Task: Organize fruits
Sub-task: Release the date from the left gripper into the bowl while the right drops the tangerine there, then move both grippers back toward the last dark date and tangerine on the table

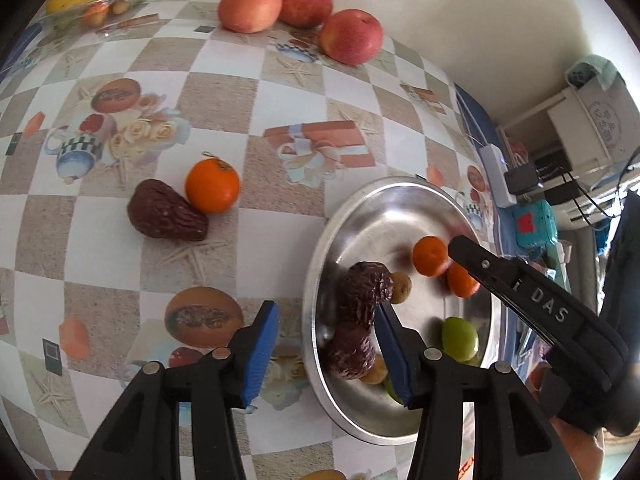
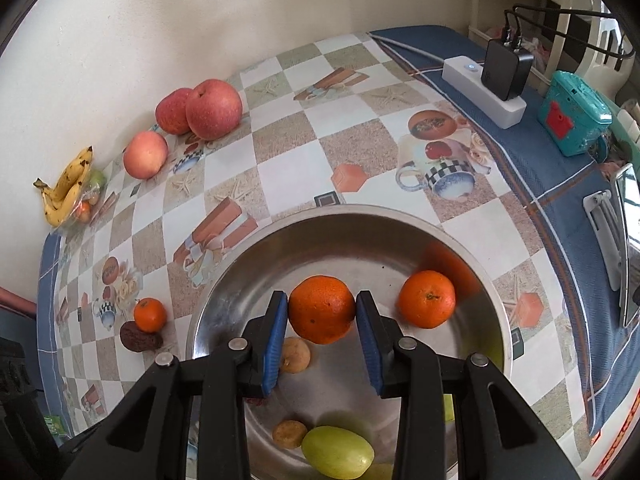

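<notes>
the right gripper [image 2: 322,312] clamps a round orange tangerine [image 2: 321,309] above the shiny steel bowl [image 2: 240,264]. the left gripper [image 1: 326,344] gapes empty over the bowl's nine o'clock rim, with a wrinkled dark brown fruit [image 1: 362,294] lying just inside.

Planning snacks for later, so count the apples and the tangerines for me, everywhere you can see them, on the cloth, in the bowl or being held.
Apples: 3
Tangerines: 3
Total: 6
</notes>
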`<state>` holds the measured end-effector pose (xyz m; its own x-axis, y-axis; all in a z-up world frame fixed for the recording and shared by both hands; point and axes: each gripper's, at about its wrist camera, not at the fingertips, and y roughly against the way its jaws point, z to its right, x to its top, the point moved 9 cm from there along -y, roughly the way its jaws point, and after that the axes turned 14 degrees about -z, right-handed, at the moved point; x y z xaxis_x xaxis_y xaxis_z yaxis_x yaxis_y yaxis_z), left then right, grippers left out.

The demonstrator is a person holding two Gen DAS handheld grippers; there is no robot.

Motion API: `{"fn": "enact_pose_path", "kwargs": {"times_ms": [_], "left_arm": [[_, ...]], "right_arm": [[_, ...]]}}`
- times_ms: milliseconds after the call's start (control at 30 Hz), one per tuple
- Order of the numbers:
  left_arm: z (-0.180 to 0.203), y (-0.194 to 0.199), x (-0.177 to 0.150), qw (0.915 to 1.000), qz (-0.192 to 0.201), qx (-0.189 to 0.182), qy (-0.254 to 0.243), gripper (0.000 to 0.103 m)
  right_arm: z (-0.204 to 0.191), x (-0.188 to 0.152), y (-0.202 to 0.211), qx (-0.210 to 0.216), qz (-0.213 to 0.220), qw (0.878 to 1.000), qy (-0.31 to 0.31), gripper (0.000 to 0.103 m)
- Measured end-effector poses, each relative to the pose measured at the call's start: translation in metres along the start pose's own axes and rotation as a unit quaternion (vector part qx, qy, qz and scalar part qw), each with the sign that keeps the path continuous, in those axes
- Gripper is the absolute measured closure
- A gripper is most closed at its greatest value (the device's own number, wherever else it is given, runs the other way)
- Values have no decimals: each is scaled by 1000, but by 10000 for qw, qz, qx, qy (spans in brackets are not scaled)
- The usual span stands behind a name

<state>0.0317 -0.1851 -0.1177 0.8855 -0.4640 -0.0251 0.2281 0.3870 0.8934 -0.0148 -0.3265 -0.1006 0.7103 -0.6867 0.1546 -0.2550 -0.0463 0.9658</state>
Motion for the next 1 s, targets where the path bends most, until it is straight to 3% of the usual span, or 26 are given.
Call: {"fn": "enact_pose_path", "kwargs": {"times_ms": [133, 300, 400, 433, 633, 833, 1000], "left_arm": [[-17, -1, 2, 9994, 10, 199, 287, 36], [-41, 1, 4, 9970, 3, 401, 668, 32], [-59, 6, 6, 9942, 80, 535, 928, 22], [-68, 9, 7, 9928, 116, 577, 1047, 19], [-116, 27, 7, 9789, 419, 753, 1854, 1], [-158, 45, 2, 9645, 613, 689, 2474, 0], [-181, 62, 1, 9558, 818, 1207, 2552, 0]], "right_arm": [[-3, 0, 0, -19, 17, 10000, 38, 66], [-11, -3, -4, -80, -61, 9998, 183, 64], [-20, -7, -9, -149, -142, 9993, 324, 50], [-24, -8, -11, -171, -161, 9989, 404, 41], [-47, -16, -19, -221, -241, 9962, 811, 27], [-58, -21, -27, -202, -350, 9947, 949, 24], [-66, -25, -32, -192, -429, 9932, 1061, 23]]}}
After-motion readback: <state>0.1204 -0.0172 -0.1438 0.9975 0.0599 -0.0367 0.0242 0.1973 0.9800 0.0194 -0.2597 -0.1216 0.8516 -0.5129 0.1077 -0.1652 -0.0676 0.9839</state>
